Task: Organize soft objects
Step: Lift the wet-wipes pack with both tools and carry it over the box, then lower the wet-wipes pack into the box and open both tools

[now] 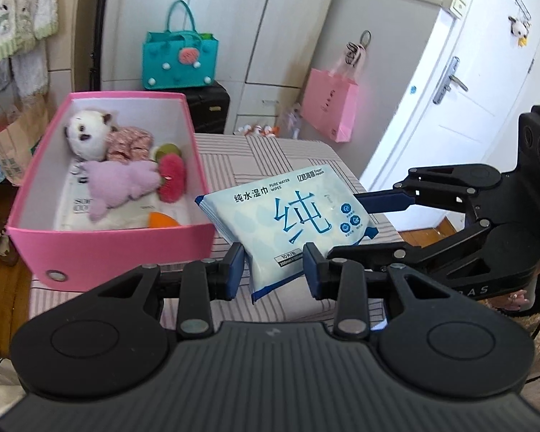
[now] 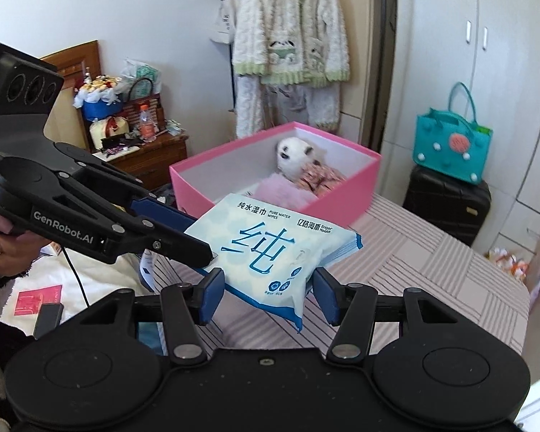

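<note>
A pale blue pack of wet wipes [image 1: 288, 216] hangs in the air over the striped bed, just right of an open pink box [image 1: 108, 237]. My left gripper [image 1: 273, 270] is shut on the pack's near corner. From the right, my right gripper [image 1: 345, 225] is clamped over its far edge. In the right wrist view the pack [image 2: 270, 241] sits between my right gripper's [image 2: 268, 293] pads, while the left gripper [image 2: 203, 239] pinches its left edge. The box [image 2: 198, 187] holds a white plush [image 1: 86, 131], a purple plush [image 1: 122, 180] and a red one [image 1: 172, 176].
The striped bed sheet [image 1: 270, 158] lies under everything. A teal bag [image 1: 178, 61] rests on a black suitcase [image 1: 212, 108] behind the box. A pink paper bag [image 1: 329, 108] hangs near the white door [image 1: 468, 90]. A cluttered nightstand [image 2: 144, 151] stands left; a hand [image 2: 0, 248] holds the left gripper.
</note>
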`<state>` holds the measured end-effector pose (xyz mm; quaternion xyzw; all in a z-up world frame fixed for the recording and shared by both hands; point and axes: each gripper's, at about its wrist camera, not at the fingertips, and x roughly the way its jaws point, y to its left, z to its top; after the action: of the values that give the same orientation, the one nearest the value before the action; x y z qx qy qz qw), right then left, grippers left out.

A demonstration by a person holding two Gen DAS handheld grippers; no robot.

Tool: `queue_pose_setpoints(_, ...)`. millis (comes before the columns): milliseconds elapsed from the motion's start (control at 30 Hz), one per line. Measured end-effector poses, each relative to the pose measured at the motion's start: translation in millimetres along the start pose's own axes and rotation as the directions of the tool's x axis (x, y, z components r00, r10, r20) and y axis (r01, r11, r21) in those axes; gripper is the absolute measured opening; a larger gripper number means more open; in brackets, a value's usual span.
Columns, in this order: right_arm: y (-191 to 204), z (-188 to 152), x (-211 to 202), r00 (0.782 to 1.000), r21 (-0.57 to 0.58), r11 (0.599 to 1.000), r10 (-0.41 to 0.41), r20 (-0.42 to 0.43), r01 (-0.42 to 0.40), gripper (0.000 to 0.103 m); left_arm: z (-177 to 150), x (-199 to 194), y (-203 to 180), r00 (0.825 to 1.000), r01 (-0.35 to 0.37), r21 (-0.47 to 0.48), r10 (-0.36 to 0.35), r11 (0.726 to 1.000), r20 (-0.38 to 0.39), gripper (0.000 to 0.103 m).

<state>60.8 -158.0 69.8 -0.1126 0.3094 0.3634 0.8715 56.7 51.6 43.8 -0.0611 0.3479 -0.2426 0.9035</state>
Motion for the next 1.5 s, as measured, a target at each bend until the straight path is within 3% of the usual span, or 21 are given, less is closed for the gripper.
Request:
queue_pose_setpoints(533,2.7,43.6,52.2,0.995,-0.031,0.995,0.094,0.039,-0.092,0.062,25.2,-22.7,51.1,0.991,-0.083,-0.027,0.086,0.996,0.101,0.034)
queue_pose_setpoints(933,-10.0,79.6,119.0,0.995,-0.064,0.998,0.032,0.098,-0.026,0.052,57.4,10.0,107.7,0.969,-0.185,-0.091,0.197,0.979,0.152,0.034)
queue_pose_setpoints(1200,-12.9,91.5,167.0,0.998,-0.118,0.991,-0.055,0.03,0.058,0.052,70.2,50.8,136.5,0.965,-0.233,-0.123,0.245,0.965,0.097,0.034)
queue_pose_setpoints(1500,-19.7,96.0,208.0,0.993,-0.167,0.983,-0.09,-0.074,0.077,0.052,72.2,86.2,162.4,0.966,-0.253,-0.185,0.259,0.95,0.006,0.034)
